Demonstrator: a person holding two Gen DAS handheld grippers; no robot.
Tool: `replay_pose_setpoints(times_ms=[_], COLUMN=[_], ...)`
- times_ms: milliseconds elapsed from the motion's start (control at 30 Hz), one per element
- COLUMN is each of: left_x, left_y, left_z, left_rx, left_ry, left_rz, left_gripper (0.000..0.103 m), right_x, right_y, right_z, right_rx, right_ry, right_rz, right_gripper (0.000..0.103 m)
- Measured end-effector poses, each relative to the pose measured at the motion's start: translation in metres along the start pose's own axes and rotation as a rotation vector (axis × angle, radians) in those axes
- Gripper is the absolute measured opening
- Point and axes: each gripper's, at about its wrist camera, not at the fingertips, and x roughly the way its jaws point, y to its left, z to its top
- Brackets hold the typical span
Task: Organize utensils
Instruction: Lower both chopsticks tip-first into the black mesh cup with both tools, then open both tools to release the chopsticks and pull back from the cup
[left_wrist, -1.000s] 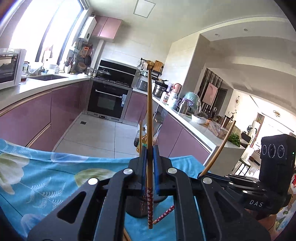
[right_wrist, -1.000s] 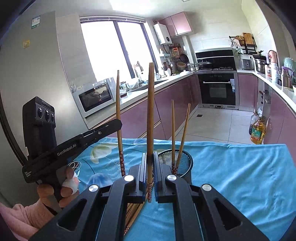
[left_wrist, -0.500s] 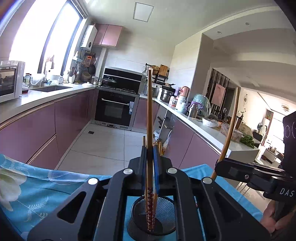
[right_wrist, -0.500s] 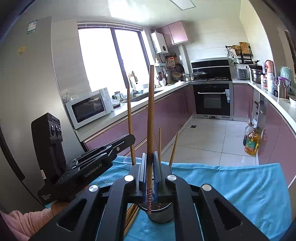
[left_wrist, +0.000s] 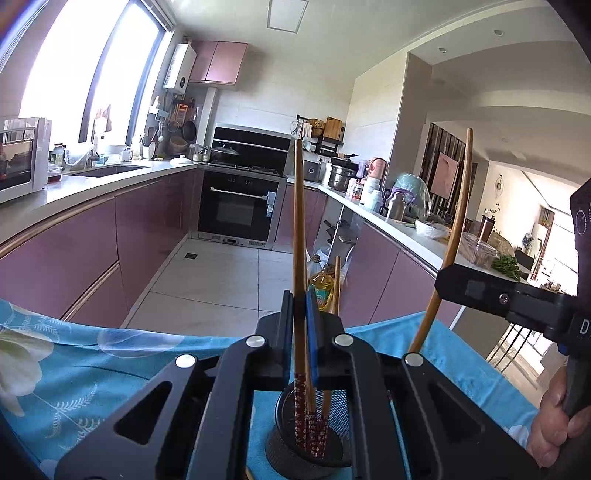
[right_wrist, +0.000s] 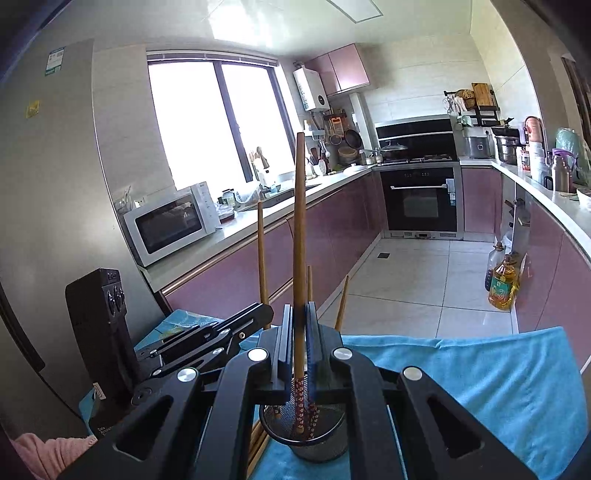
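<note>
Wooden chopstick (left_wrist: 300, 236) clamped in each gripper (left_wrist: 300, 314), tips over the mesh holder (left_wrist: 334, 448); you lower, then release

There are 2 grippers, the left gripper (left_wrist: 300, 306) and the right gripper (right_wrist: 300, 317), and each is clamped on 1 chopstick: 1 in the left (left_wrist: 298, 221) and 1 in the right (right_wrist: 299, 229). There is 1 black mesh holder (right_wrist: 334, 441) on 1 blue cloth (right_wrist: 498, 387). 2 chopsticks (right_wrist: 341, 304) stand loose in the holder. More chopsticks (right_wrist: 256, 445) lie flat beside it, perhaps 3, though the gripper hides most of them. 1 hand (left_wrist: 556, 417) of the person shows, and 1 pink sleeve (right_wrist: 51, 452). On the floor stand 2 oil bottles (right_wrist: 502, 282).
</note>
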Motion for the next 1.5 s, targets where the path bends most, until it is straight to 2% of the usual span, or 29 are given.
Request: replay_pose_setpoints(times_ms=[433, 533, 633, 667, 733, 800, 1033, 1067, 1200, 1300, 1500], left_x=[0.014, 0.019, 0.019, 0.018, 0.014, 0.009, -0.018, -0.025, -0.050, -0.065, -0.083], left_y=[0.014, 0.016, 0.017, 0.020, 0.019, 0.021, 0.026, 0.027, 0.032, 0.039, 0.058], left_z=[-0.032, -0.037, -0.038, -0.037, -0.036, -0.035, -0.030, -0.031, -0.037, -0.046, -0.077], left_rx=[0.030, 0.037, 0.034, 0.031, 0.037, 0.040, 0.057, 0.062, 0.076, 0.079, 0.064], left_ry=[0.102, 0.133, 0.144, 0.142, 0.137, 0.132, 0.126, 0.122, 0.125, 0.147, 0.217], left_rz=[0.004, 0.005, 0.007, 0.001, -0.002, -0.006, -0.004, 0.001, 0.011, 0.023, 0.070], left_gripper=[0.008, 0.008, 0.022, 0.022, 0.025, 0.028, 0.037, 0.042, 0.045, 0.046, 0.047], right_x=[0.050, 0.056, 0.058, 0.056, 0.054, 0.050, 0.033, 0.029, 0.015, 0.010, 0.022], right_y=[-0.015, -0.019, -0.024, -0.025, -0.025, -0.024, -0.014, -0.011, 0.000, 0.011, 0.036], right_z=[-0.026, -0.031, -0.034, -0.035, -0.036, -0.037, -0.041, -0.042, -0.049, -0.061, -0.101], right_rx=[0.049, 0.065, 0.089, 0.092, 0.092, 0.094, 0.076, 0.071, 0.047, 0.023, -0.036], right_ry=[0.245, 0.260, 0.259, 0.253, 0.244, 0.230, 0.181, 0.173, 0.158, 0.177, 0.284], right_rz=[-0.001, -0.020, -0.032, -0.035, -0.036, -0.034, -0.025, -0.019, 0.014, 0.041, 0.070], right_gripper=[0.007, 0.008, 0.010, 0.010, 0.017, 0.019, 0.029, 0.029, 0.035, 0.039, 0.039])
